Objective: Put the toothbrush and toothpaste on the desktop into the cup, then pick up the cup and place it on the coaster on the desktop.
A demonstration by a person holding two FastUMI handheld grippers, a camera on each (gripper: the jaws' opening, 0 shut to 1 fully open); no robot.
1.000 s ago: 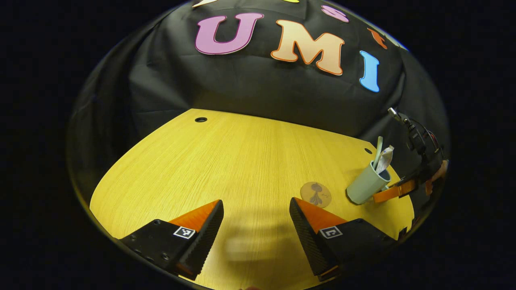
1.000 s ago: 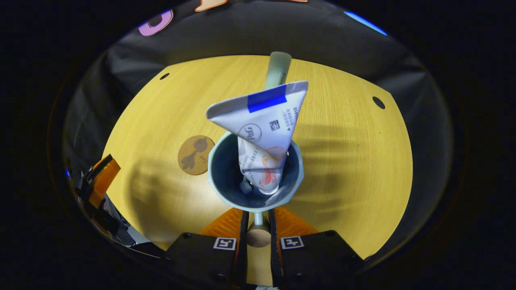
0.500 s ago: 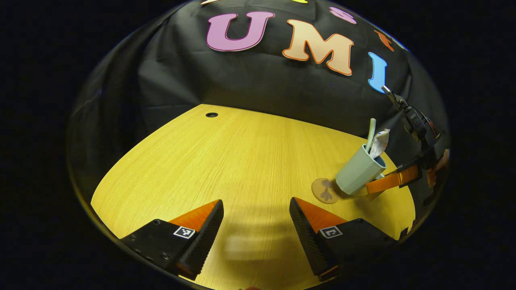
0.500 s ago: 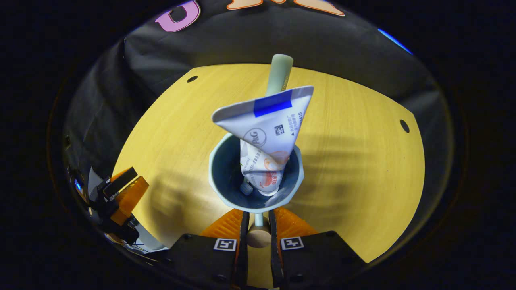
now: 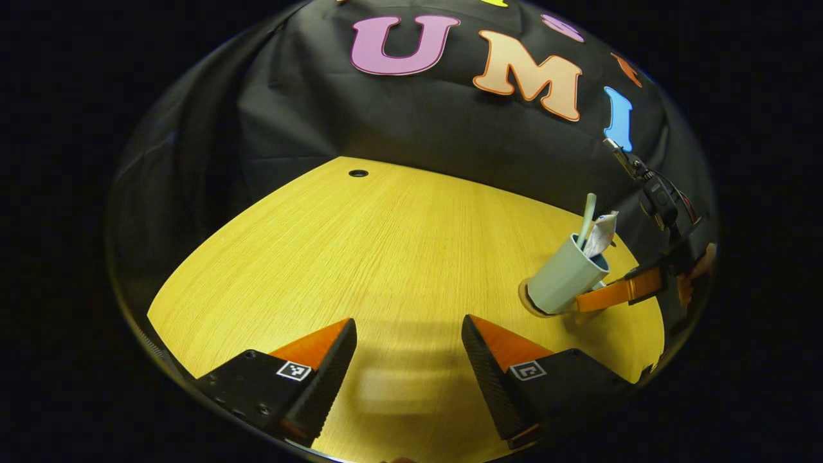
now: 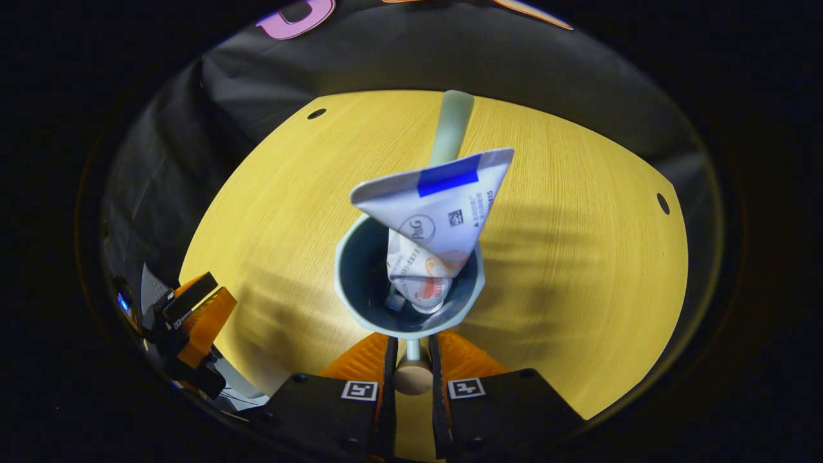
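Note:
A pale green cup (image 5: 560, 281) stands over the round brown coaster (image 5: 526, 302), of which a thin edge shows at its base. I cannot tell whether the cup rests on it or hangs just above. The toothbrush (image 5: 586, 217) and the white toothpaste tube (image 5: 602, 233) stick up out of the cup. My right gripper (image 6: 411, 352) is shut on the cup's handle, and looks down into the cup (image 6: 350, 289) past the toothpaste (image 6: 440, 206) and toothbrush (image 6: 452, 122). My left gripper (image 5: 408, 370) is open over bare table, well left of the cup.
The yellow wooden table (image 5: 386, 257) has small round holes near its far edge (image 5: 358, 173) (image 6: 663, 203). Black cloth walls close in behind it. In the right gripper view the left gripper (image 6: 193, 315) sits at the table's left edge.
The right gripper has carried the cup from beside the coaster to over it, and the coaster is now mostly hidden under the cup. The left gripper stays open and has barely shifted.

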